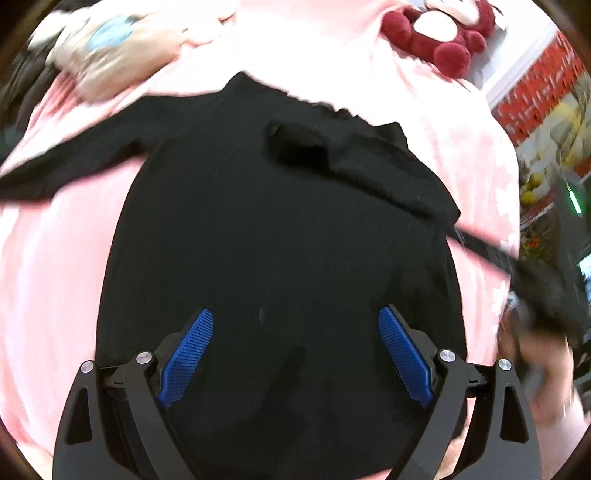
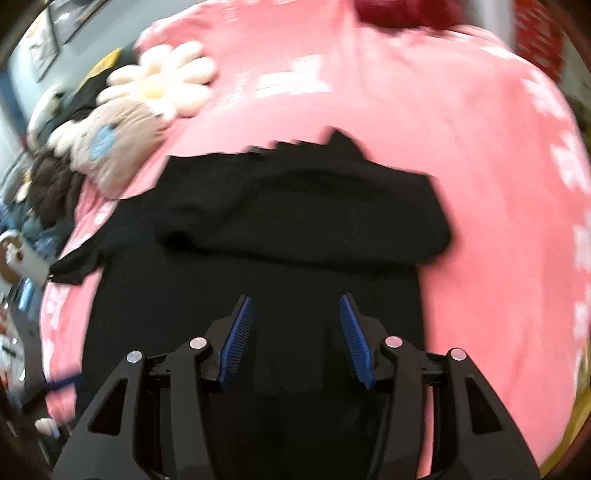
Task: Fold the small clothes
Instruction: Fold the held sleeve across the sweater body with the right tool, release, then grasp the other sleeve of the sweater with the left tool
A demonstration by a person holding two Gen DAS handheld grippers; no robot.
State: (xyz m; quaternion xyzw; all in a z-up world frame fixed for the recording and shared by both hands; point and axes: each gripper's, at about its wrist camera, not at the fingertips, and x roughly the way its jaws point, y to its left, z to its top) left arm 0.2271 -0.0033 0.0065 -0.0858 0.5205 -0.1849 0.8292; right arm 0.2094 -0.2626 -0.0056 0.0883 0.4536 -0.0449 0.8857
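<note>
Left edge: a beige plush toy (image 2: 110, 147) and a daisy-shaped cushion (image 2: 166, 81) lie on the pink blanket (image 2: 480, 221). Centre: the black garment (image 1: 258, 240) lies spread flat on the blanket, one sleeve out to the left, the other folded across its chest. The left gripper (image 1: 295, 354) hangs over the hem, fingers wide apart, gripping nothing – the right gripper (image 2: 296, 339) likewise, fingers parted, nothing between them. Right, far corner: a red plush toy (image 1: 439, 33)
</note>
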